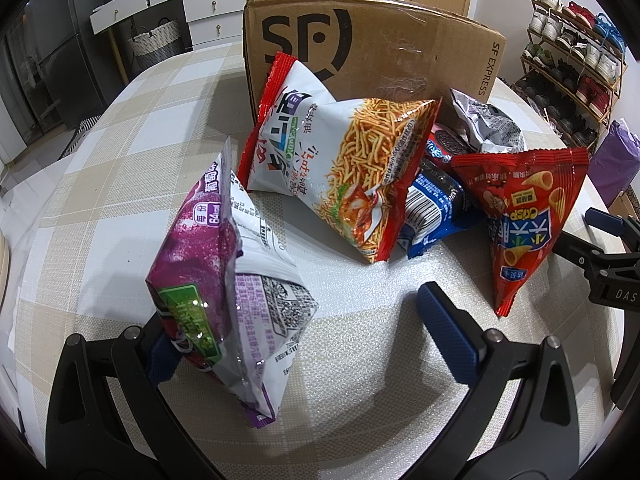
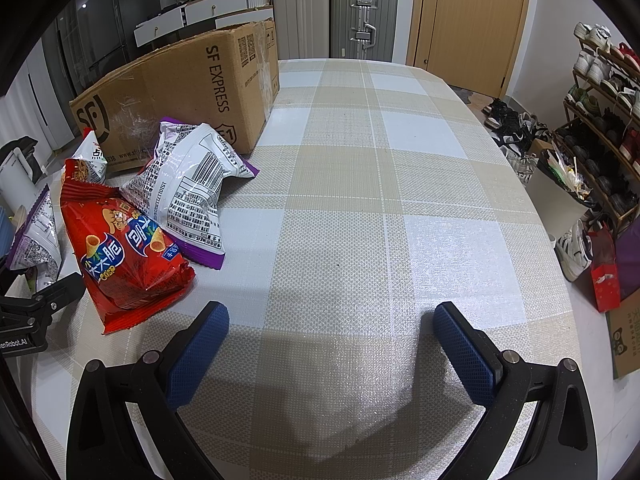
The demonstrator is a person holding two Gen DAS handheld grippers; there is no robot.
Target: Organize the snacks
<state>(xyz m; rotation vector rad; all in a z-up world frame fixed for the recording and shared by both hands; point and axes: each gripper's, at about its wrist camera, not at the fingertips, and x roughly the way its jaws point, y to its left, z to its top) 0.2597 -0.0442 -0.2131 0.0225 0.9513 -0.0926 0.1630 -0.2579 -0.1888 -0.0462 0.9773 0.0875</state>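
Black gripper frames, blue textured pads, silver screws

The right tool sits at six o'clock with its two blue-padded fingers spread wide, nothing between them but bare checked cloth on the desk. At nine o'clock a red cone-snack bag lies flat, its upper edge touching a white and purple bag that lies printed back up just beyond it. Behind both, toward ten o'clock, stands a brown cardboard box marked SF EXPRESS. Another white-purple packet shows at the far nine o'clock edge, next to part of the left tool. Suitcases and a wooden door stand at twelve o'clock; a shoe rack fills three o'clock.
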